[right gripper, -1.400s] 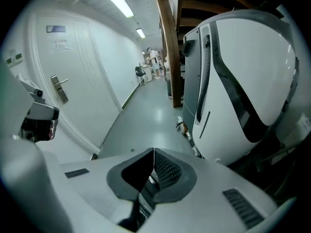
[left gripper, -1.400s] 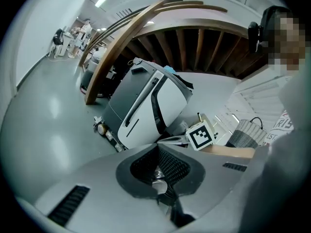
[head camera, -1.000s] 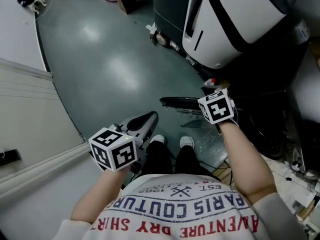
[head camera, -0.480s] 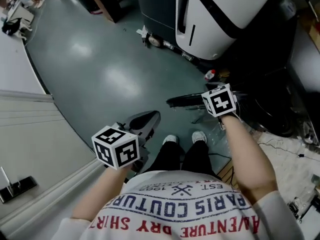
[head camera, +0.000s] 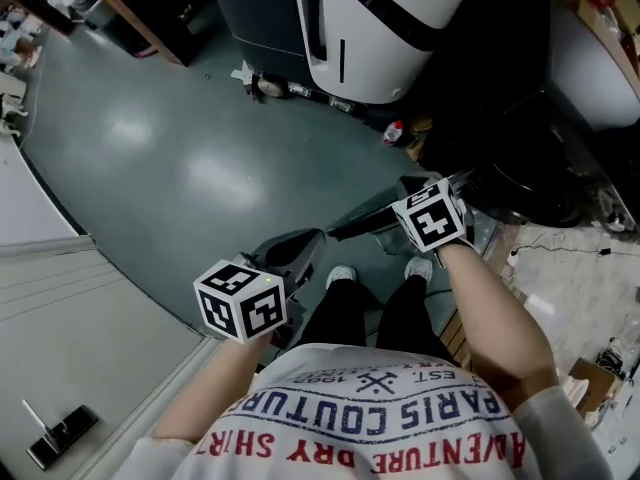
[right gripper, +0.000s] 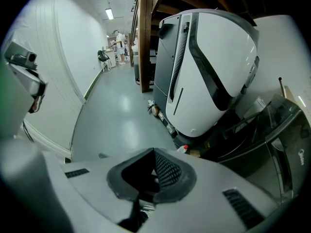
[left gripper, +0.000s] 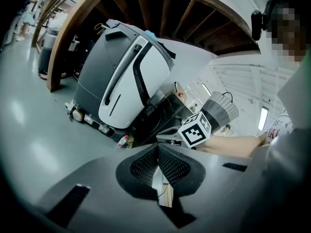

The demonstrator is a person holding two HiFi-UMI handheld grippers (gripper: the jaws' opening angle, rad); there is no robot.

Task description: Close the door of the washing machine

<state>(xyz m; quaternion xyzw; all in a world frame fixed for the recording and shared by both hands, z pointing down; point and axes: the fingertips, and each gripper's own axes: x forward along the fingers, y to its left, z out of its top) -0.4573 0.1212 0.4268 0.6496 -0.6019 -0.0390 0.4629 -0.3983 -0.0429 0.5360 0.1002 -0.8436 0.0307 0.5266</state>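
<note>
A dark grey washing machine (right gripper: 284,149) stands low at the right in the right gripper view, with a dark panel leaning out in front of it. In the head view it is the black mass (head camera: 530,163) just right of my right gripper (head camera: 340,233). I cannot make out how its door stands. My right gripper (right gripper: 154,152) is shut with nothing in it and points left across the floor. My left gripper (head camera: 313,238) hangs above my shoes, also shut on nothing (left gripper: 157,147). Both are held in the air, touching nothing.
A big white and grey floor machine (head camera: 375,13) stands ahead, beside the washer. A small red-capped bottle (head camera: 394,133) lies at its foot. Cables and a cardboard box (head camera: 590,378) lie on the floor at right. A white wall (head camera: 80,348) runs along the left, with grey floor (head camera: 190,168) between.
The head view has swung so the white machine sits higher and more to the left, and more of the floor at right shows. Both grippers stay shut, the right one slightly lower in frame.
</note>
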